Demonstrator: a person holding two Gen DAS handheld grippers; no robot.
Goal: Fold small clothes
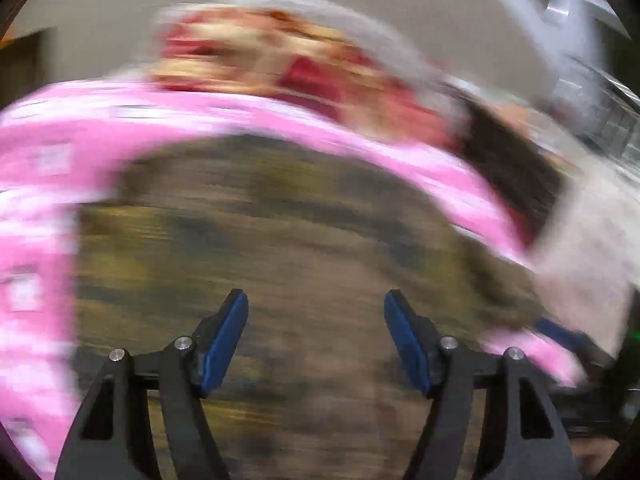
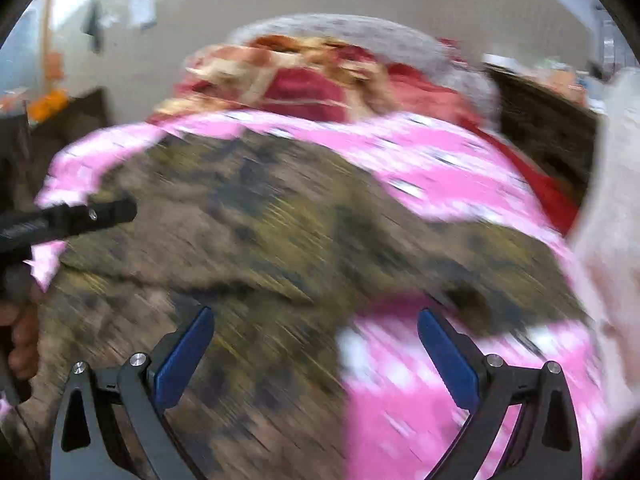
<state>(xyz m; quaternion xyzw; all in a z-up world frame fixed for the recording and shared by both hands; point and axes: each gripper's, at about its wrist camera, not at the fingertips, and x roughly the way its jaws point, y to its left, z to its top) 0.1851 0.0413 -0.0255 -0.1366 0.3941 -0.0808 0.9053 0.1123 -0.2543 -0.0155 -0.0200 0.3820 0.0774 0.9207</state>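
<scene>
Both grippers were seen with jaws spread and nothing between the blue pads. Left gripper (image 1: 316, 312) was held over the middle of the camouflage garment (image 1: 280, 240), jaws moderately wide, no cloth pinched; judged a released state, not a grip. Right gripper (image 2: 316, 334) was spread wider, over the garment's right edge where it meets the pink patterned cloth (image 2: 420, 380), likewise empty. The garment was laid on the pink cloth, which was evidently spread as the working surface, presumably so small items stay flat and clean during folding. A ridge was visible across the garment in the right wrist view, so it was judged to be at least partly folded, though blur left the exact shape unclear. A heap of red and tan clothes (image 2: 304, 76) was piled at the far edge, with something grey behind it, probably the unfolded stock kept within reach but off the folding area. In the right wrist view the left gripper's black fingers (image 2: 80, 220) were seen from the side above the garment's left edge, with part of a hand (image 2: 20, 332) below. Both views were heavily smeared, so contact with the fabric could not be confirmed.
</scene>
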